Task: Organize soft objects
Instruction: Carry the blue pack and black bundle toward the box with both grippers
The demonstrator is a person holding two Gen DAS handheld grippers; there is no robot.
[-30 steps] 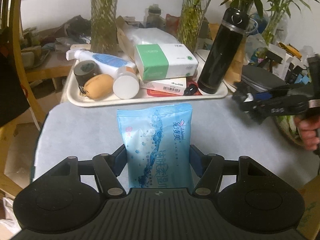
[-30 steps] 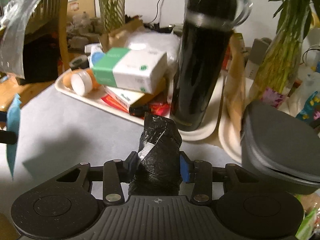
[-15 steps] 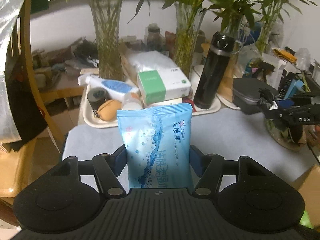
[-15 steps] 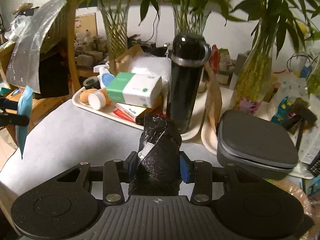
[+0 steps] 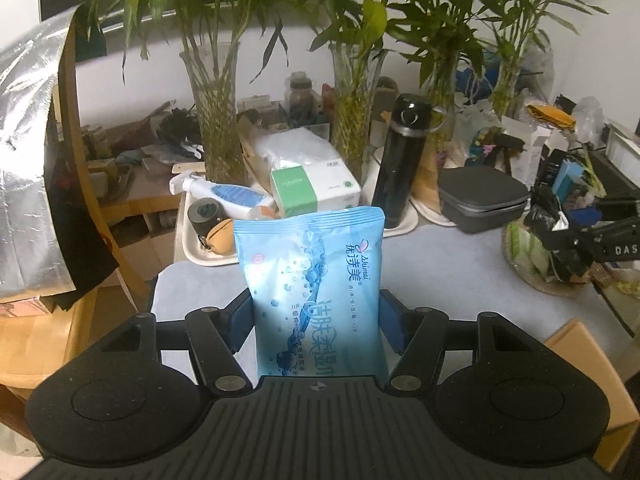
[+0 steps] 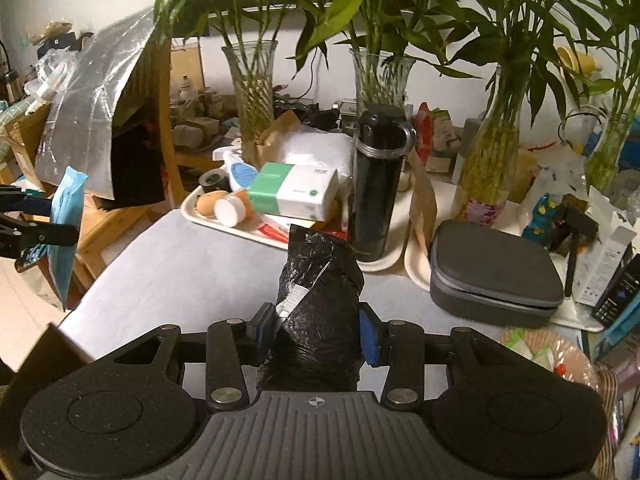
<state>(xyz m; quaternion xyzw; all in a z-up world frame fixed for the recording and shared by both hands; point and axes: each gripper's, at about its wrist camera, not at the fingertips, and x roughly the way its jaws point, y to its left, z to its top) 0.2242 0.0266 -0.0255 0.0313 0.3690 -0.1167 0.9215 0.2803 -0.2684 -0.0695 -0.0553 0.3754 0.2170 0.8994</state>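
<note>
1. Left wrist view: a blue wipes pack point(image 5: 316, 296) is pinched upright in the left gripper point(image 5: 316, 320), above the grey table point(image 5: 460, 272); the cream tray point(image 5: 200, 254) lies beyond.
2. Right wrist view: a black plastic bundle point(image 6: 318, 312), contents unclear, is clamped in the right gripper point(image 6: 316, 328).

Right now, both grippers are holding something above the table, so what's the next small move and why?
Probably carry both toward the woven basket at the table's right edge. The left gripper clamps the blue wipes pack, the right gripper the black bag roll, and both hang clear of the table.
</note>
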